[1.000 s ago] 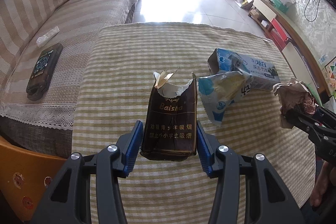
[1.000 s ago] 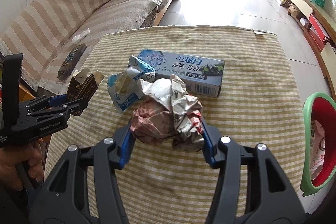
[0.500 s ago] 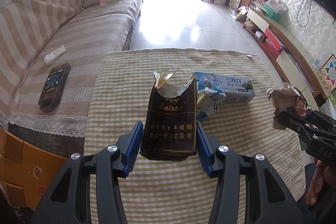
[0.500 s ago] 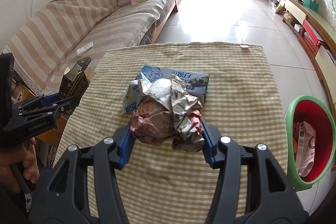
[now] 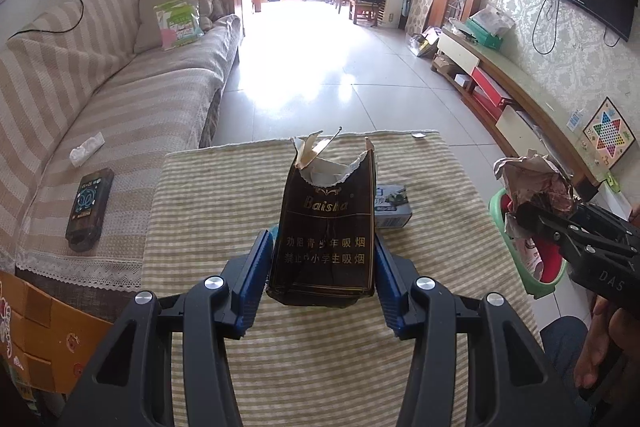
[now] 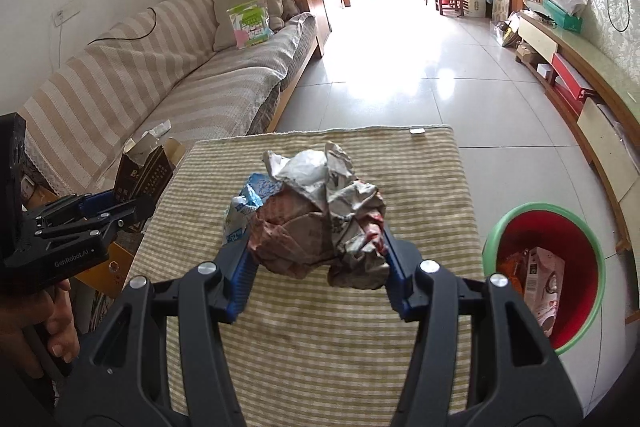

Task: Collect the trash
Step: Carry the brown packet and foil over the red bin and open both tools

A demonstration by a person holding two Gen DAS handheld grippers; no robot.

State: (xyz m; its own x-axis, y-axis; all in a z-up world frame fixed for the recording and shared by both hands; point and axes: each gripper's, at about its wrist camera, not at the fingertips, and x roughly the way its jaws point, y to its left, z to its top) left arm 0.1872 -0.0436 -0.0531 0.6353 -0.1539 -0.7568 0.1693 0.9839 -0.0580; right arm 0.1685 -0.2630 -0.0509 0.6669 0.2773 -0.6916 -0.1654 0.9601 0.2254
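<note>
My left gripper (image 5: pixel 322 247) is shut on a torn dark brown cigarette pack (image 5: pixel 326 227) and holds it upright, high above the striped table (image 5: pixel 200 211). The pack also shows in the right wrist view (image 6: pixel 142 175). My right gripper (image 6: pixel 316 247) is shut on a crumpled paper ball (image 6: pixel 320 219), also lifted above the table; the ball shows in the left wrist view (image 5: pixel 532 183). A toothpaste box (image 5: pixel 394 207) and a torn blue-white wrapper (image 6: pixel 242 211) lie on the table, mostly hidden. A green-rimmed red bin (image 6: pixel 544 267) with trash inside stands on the floor right of the table.
A striped sofa (image 5: pixel 100 95) runs along the left, with a dark remote-like device (image 5: pixel 88 203) and a white tissue (image 5: pixel 86 149) on it. A low TV cabinet (image 5: pixel 520 99) lines the right wall. Tiled floor (image 6: pixel 400 67) lies beyond the table.
Both grippers have risen and pulled back from the table with their trash held. The table items look smaller and farther. The bin has come more into the right wrist view.
</note>
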